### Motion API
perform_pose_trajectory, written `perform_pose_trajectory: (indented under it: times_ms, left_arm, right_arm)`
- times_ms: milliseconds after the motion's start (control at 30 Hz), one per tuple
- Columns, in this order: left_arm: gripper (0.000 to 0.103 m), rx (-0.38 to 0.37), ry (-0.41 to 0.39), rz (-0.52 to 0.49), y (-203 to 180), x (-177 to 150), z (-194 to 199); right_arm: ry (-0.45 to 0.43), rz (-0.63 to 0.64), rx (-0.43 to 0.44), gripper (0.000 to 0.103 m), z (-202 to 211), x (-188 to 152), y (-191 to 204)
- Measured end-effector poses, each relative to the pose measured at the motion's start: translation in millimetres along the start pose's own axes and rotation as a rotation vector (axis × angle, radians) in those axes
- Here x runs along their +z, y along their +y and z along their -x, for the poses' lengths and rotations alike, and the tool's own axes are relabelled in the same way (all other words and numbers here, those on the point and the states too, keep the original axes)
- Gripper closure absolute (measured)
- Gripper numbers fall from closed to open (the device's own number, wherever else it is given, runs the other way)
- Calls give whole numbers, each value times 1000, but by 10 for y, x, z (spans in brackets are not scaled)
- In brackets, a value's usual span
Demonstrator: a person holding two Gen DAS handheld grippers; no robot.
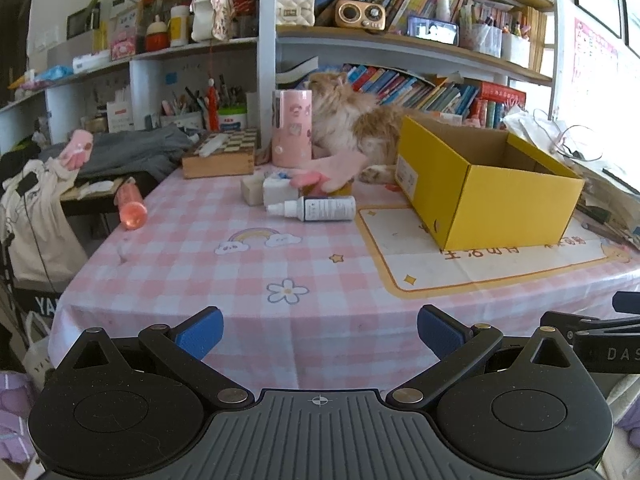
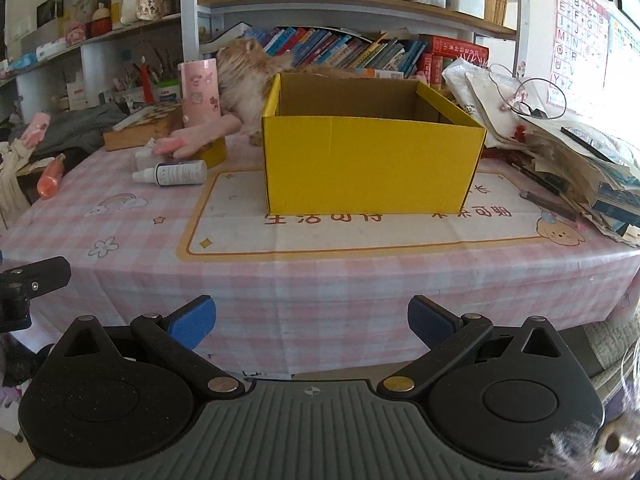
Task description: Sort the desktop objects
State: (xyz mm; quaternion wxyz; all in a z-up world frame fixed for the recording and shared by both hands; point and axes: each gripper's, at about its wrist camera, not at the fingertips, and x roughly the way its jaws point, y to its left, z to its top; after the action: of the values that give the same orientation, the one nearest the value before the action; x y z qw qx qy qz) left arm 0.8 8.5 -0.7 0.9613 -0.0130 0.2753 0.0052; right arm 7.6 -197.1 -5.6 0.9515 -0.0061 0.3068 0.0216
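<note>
An open yellow cardboard box stands on the pink checked tablecloth. Left of it lie a white dropper bottle, a small white box, a pink glove over a yellow roll, and an orange bottle at the table's left edge. My left gripper is open and empty at the near table edge. My right gripper is open and empty in front of the box.
A fluffy orange cat lies behind the box beside a pink cylinder. A wooden chess box sits at the back left. A pile of papers and books crowds the right. Shelves fill the back wall.
</note>
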Motion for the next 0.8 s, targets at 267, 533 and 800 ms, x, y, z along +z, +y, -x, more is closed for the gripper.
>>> perform_pose_trajectory:
  times_ms: [267, 533, 800]
  left_arm:
    - [0, 30, 20, 2, 45, 8, -49]
    - [0, 0, 39, -8, 101, -2, -79]
    - [0, 22, 15, -55, 107, 14, -33]
  right_arm:
    - [-1, 2, 1, 0, -11, 12, 18]
    - [-14, 29, 12, 1, 0, 33, 105]
    - [-34, 43, 14, 2, 25, 67, 185]
